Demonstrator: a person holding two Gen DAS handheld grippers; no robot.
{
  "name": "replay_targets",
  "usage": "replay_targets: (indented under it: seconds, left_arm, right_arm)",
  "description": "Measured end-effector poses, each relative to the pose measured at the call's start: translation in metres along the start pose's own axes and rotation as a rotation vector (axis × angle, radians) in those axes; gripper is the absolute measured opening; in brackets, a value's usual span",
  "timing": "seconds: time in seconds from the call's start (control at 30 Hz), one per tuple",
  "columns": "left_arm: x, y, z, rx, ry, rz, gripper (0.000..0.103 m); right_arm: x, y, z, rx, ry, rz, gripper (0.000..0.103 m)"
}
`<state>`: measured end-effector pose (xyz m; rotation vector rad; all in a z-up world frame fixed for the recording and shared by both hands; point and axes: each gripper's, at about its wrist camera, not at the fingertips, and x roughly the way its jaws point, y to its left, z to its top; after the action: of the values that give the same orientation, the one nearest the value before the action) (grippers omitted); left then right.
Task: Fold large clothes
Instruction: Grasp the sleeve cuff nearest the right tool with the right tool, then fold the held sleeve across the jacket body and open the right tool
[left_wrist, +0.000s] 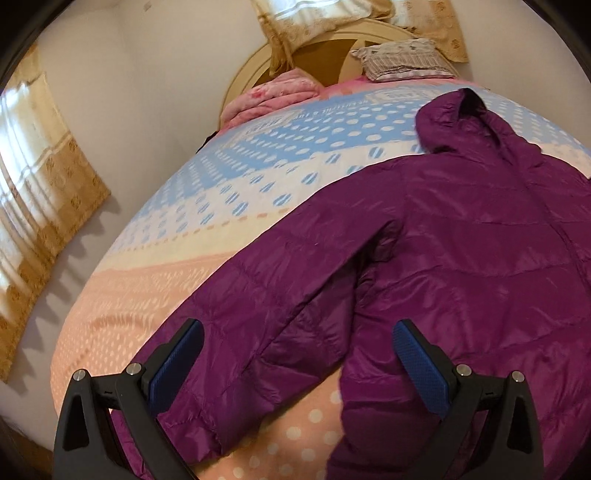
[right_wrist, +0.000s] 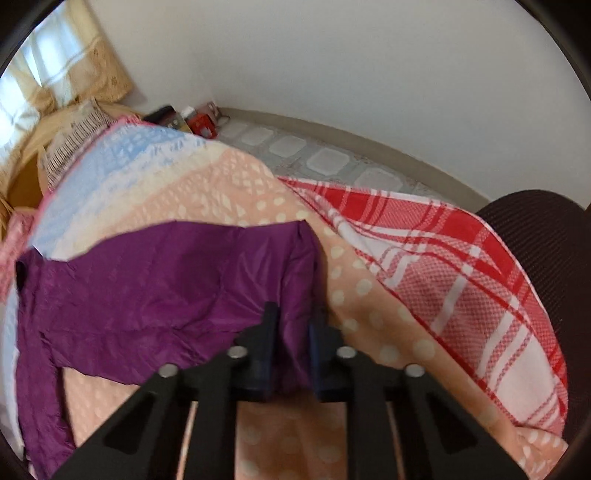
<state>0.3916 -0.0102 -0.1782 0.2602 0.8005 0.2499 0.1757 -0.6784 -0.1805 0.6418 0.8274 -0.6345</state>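
A purple quilted hooded jacket (left_wrist: 461, 229) lies spread on the bed, hood toward the headboard. Its left sleeve (left_wrist: 258, 325) runs down toward my left gripper (left_wrist: 297, 354), which is open and hovers just above the sleeve's lower part near the cuff, holding nothing. In the right wrist view the jacket's other sleeve (right_wrist: 177, 291) stretches from the body at the left to my right gripper (right_wrist: 291, 339), which is shut on the sleeve's cuff end and holds it a little above the bedspread.
The bed carries a dotted blue, cream and peach bedspread (left_wrist: 207, 229). A pillow (left_wrist: 402, 61) and a pink blanket (left_wrist: 273, 98) lie at the headboard. A red plaid cloth (right_wrist: 461, 280) lies at the right edge, by a dark chair (right_wrist: 546, 210). Curtains (left_wrist: 40, 177) hang left.
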Motion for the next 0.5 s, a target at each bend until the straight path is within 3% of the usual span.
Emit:
replay_targets:
  seconds: [0.23,0.37,0.5]
  left_arm:
    - [-0.011,0.02,0.01,-0.03,-0.042,0.004,0.102]
    - [-0.019,0.023,0.019,-0.015,-0.077,0.007,0.102]
    - [-0.014,0.031,0.034,-0.025,-0.077,0.012,0.102]
  right_arm:
    - [-0.059,0.041,0.007,-0.107,-0.146,0.071,0.01]
    - [-0.095,0.097,0.006,-0.22,-0.23,0.129,0.01]
    - [-0.105,0.163,-0.003,-0.335,-0.257,0.186,0.009]
